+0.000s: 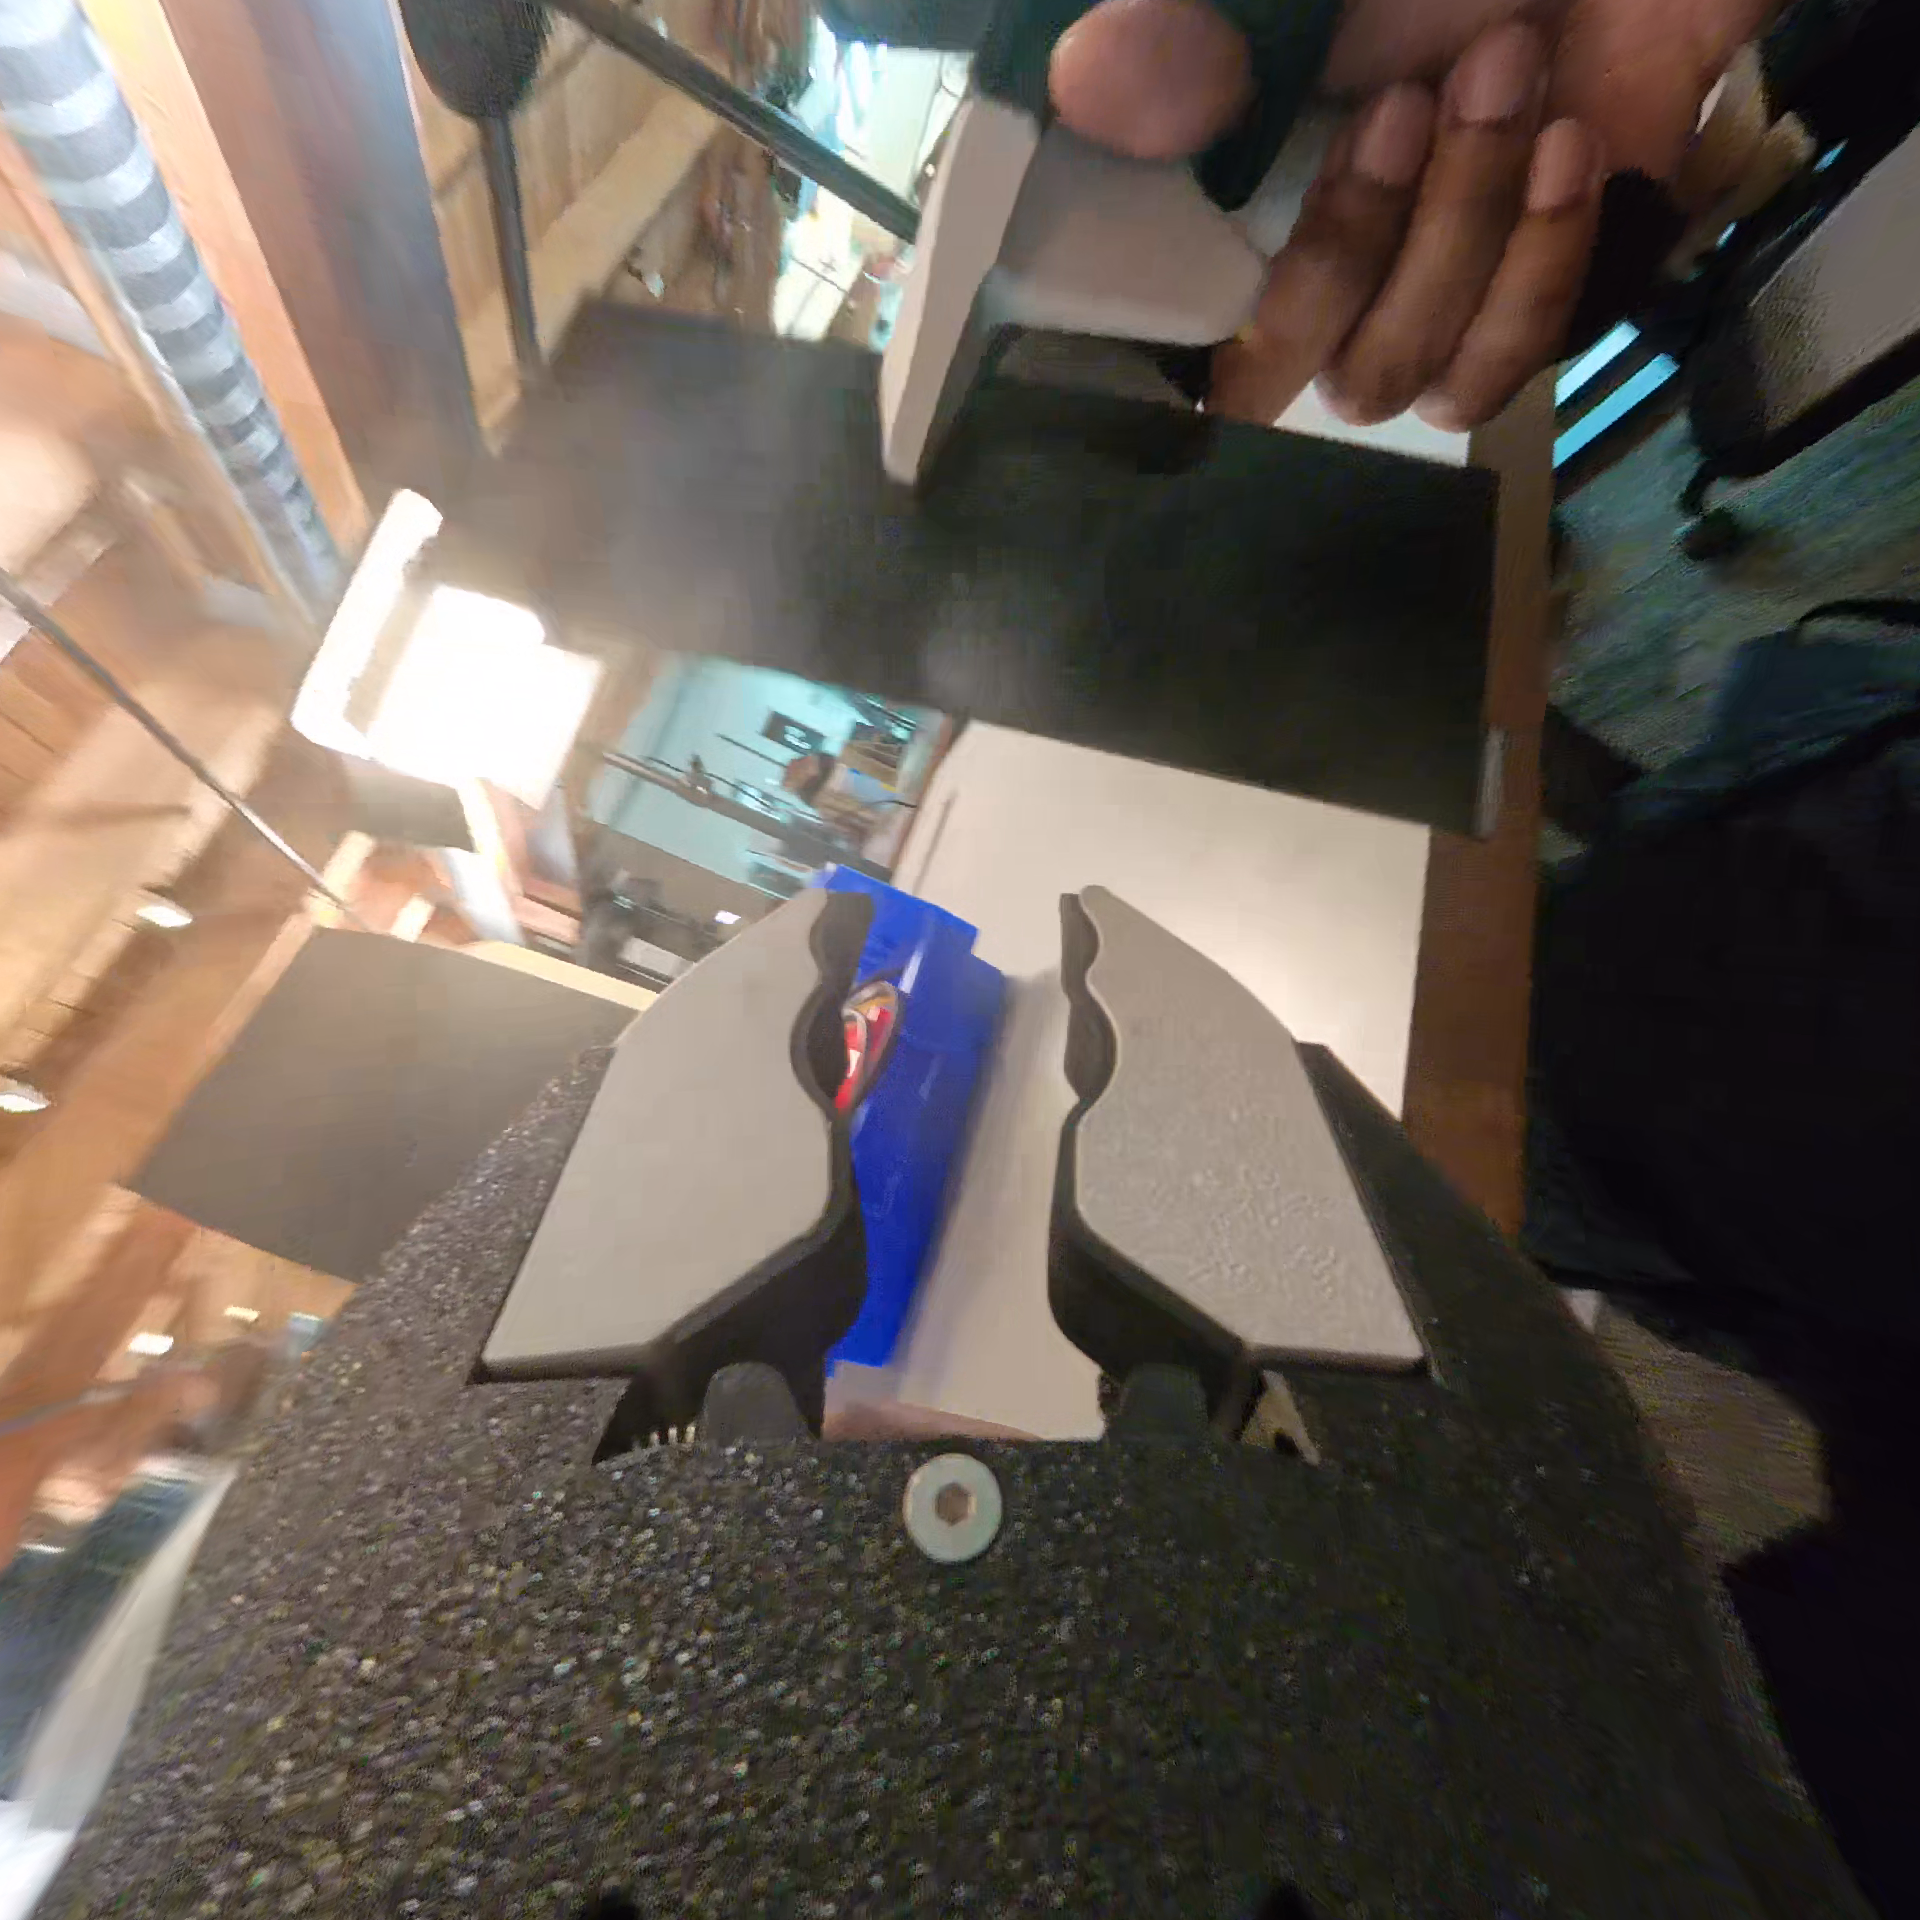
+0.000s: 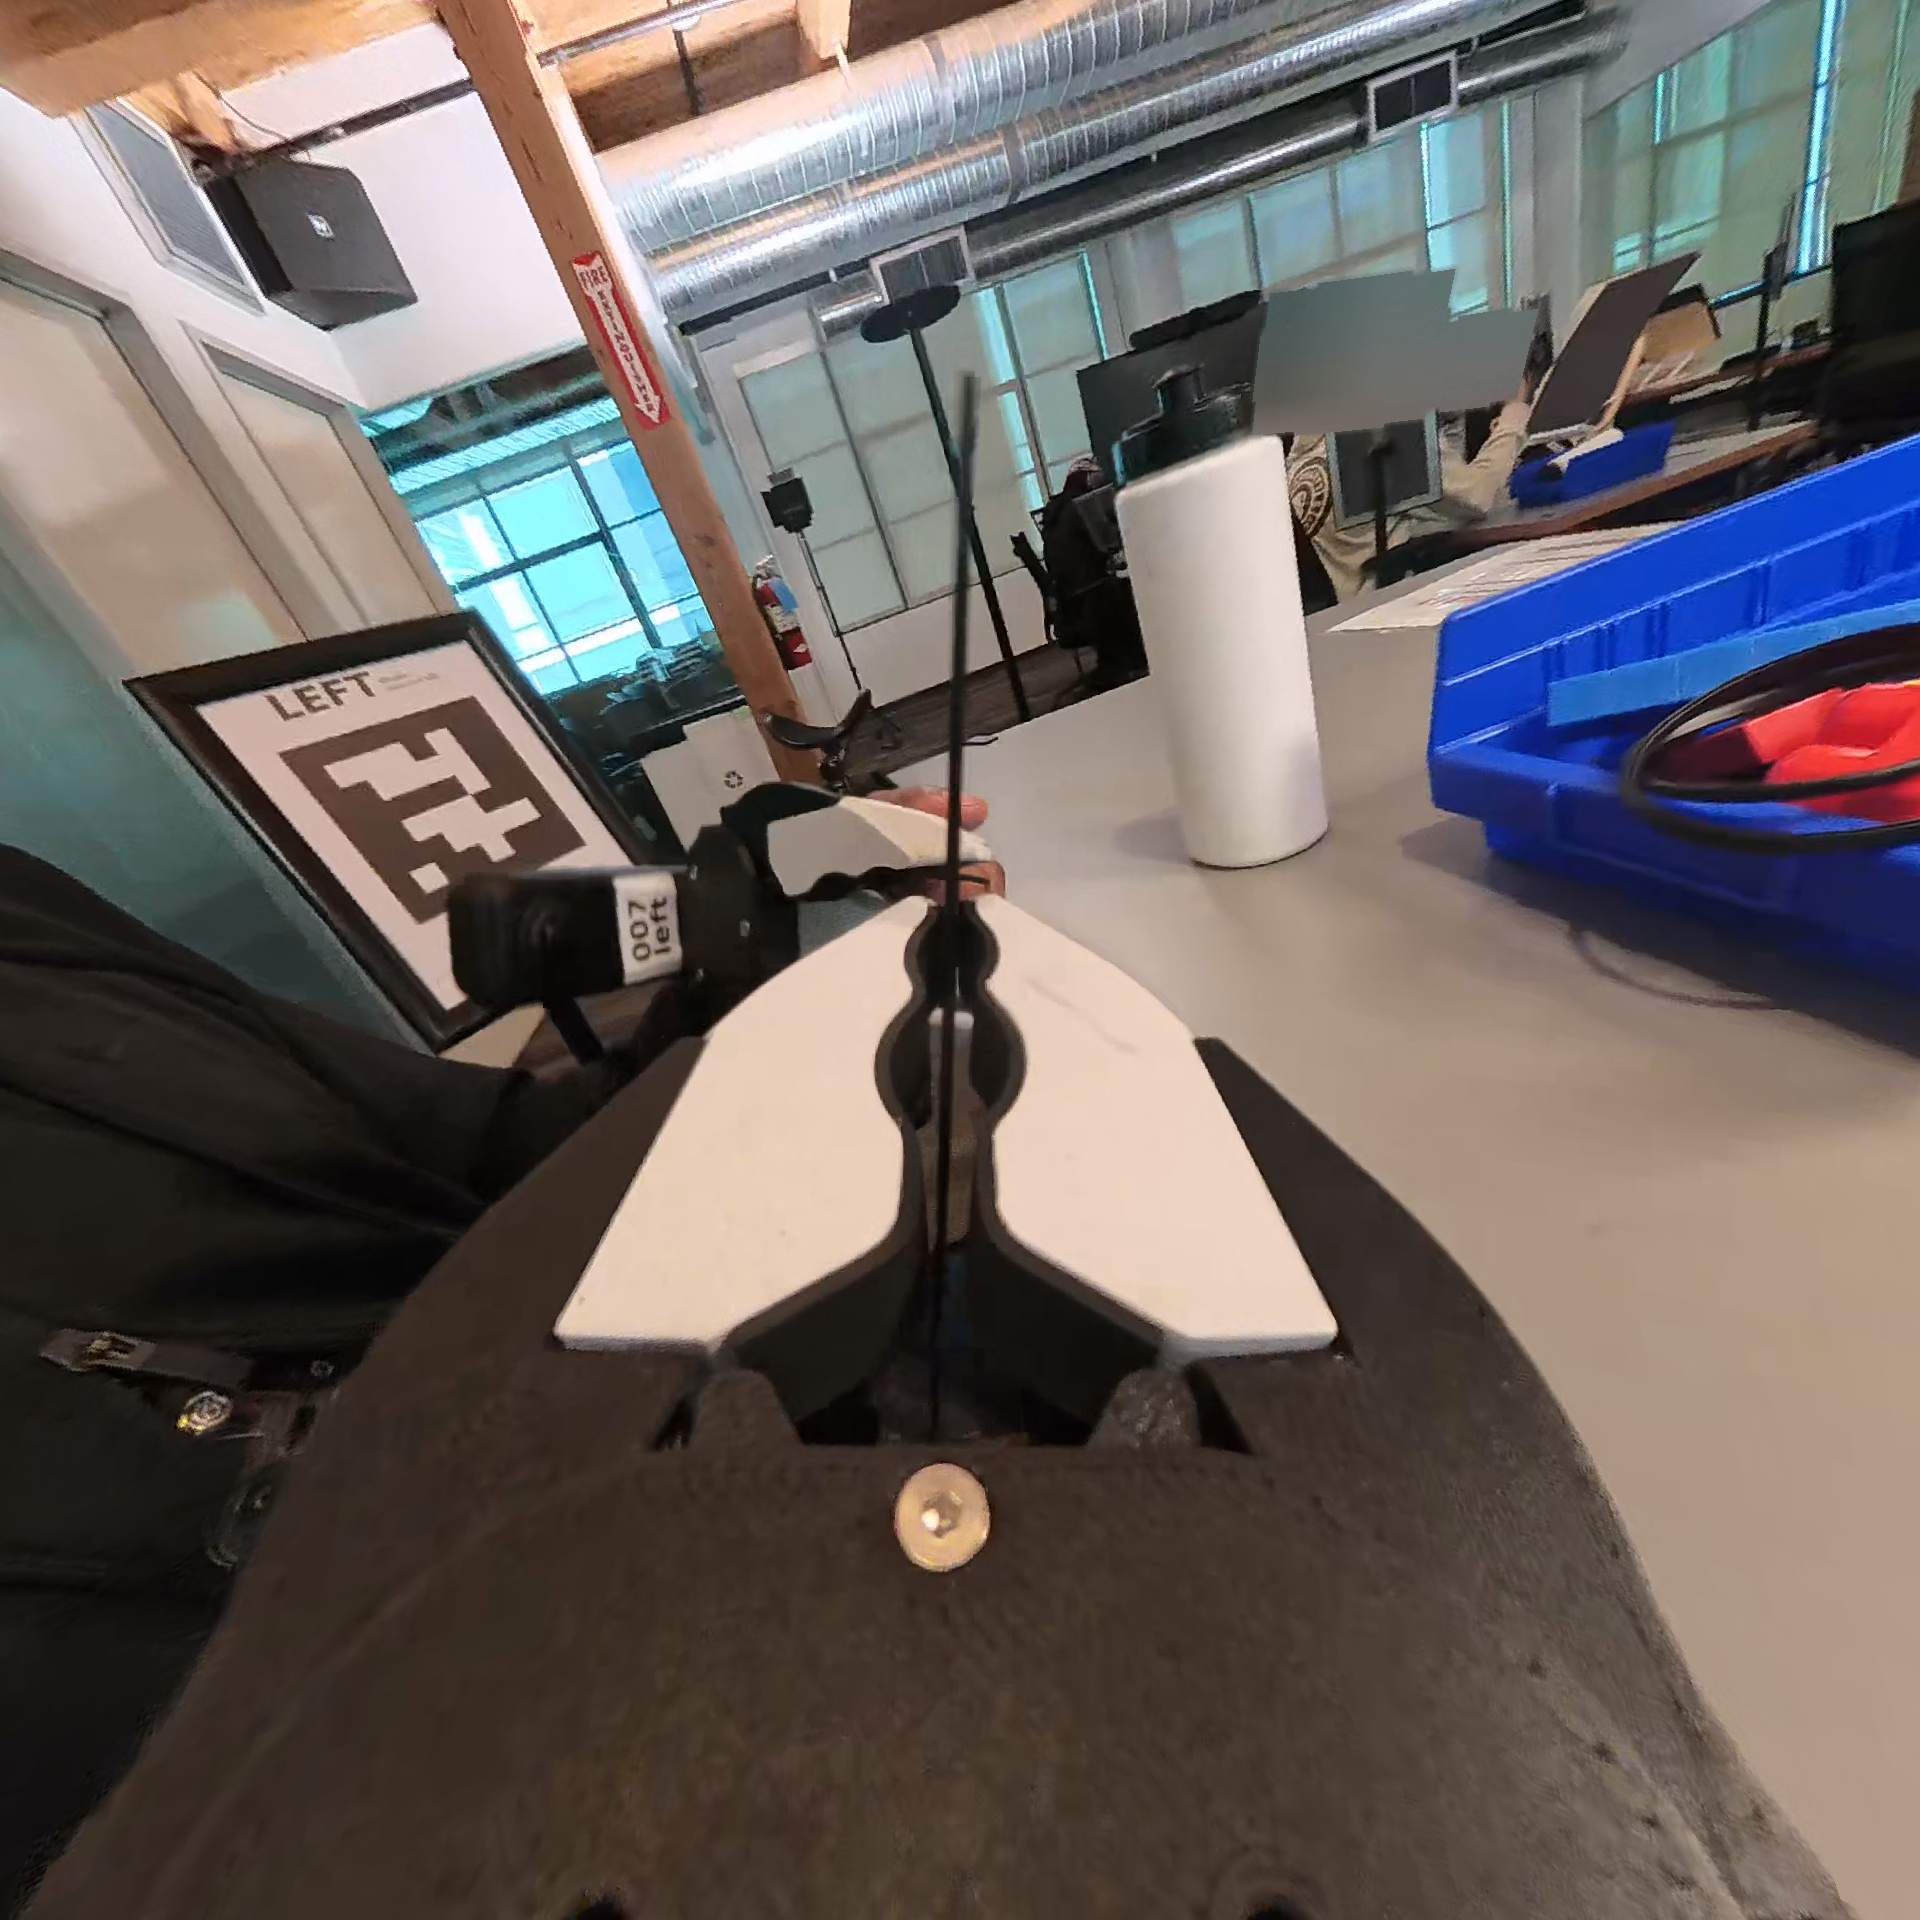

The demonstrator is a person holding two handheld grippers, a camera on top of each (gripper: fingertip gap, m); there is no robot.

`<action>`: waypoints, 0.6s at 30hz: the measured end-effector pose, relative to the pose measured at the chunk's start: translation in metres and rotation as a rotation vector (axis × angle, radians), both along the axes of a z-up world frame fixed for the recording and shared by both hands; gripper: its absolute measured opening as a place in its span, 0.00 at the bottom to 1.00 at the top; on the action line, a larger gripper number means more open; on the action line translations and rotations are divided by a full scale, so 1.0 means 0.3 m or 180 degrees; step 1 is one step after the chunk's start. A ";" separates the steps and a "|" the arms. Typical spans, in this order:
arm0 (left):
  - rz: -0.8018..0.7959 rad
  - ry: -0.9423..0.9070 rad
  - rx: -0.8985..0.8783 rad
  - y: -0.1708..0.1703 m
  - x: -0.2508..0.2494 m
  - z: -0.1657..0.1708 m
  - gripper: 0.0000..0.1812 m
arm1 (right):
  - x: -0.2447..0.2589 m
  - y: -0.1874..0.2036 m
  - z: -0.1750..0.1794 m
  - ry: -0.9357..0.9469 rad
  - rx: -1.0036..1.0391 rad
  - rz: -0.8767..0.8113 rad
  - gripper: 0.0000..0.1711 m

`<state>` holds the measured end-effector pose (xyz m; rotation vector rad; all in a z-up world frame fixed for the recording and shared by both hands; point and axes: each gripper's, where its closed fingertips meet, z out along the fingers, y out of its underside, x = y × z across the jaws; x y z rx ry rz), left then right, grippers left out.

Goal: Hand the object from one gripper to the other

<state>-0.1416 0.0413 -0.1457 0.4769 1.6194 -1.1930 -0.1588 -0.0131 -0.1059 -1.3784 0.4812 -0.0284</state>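
A thin black cable tie stands upright from my right gripper, which is shut on its lower end. In the left wrist view the tie runs as a dark line at the top to the right gripper, held by a hand. My left gripper is open and empty, with a wide gap between its fingers, well apart from the tie. In the right wrist view the left gripper sits just beyond the right fingertips, close to the tie's base.
A blue bin with red pieces and a black cable stands on the grey table at the right; it also shows past the left fingers. A white bottle stands ahead. A framed marker board leans at the left.
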 end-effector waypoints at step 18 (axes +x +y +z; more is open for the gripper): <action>-0.1678 0.3240 -0.1323 -0.088 -0.142 0.121 0.07 | -0.082 0.097 -0.078 -0.0836 -0.0785 0.0180 0.01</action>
